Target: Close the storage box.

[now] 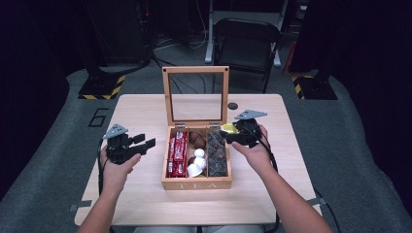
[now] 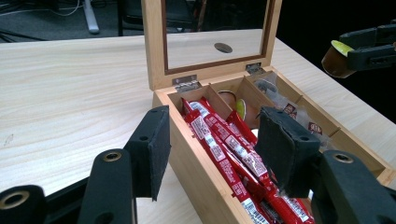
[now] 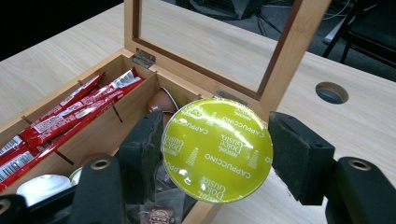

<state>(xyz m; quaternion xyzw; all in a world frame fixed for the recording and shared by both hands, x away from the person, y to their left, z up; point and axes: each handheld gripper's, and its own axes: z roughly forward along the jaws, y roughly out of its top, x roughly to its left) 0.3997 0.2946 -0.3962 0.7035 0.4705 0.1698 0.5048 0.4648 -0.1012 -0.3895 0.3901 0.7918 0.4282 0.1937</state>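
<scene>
Table (image 1: 136,194): light wood, carries the tea box.
Tea box (image 1: 196,184): lid upright, three compartments; red sachets (image 1: 177,154) fill the left one.
Left gripper (image 1: 144,141): jaws partly apart, holding nothing, left of the box.
Right gripper (image 1: 232,135): pads clamp the capsule.
Capsule (image 3: 217,150): yellow-green lid, over the box's right rear corner.

Glossy foil-lidded capsule (image 3: 217,151), pale matt wooden box (image 1: 197,184), shiny red sachets (image 2: 224,149)
</scene>
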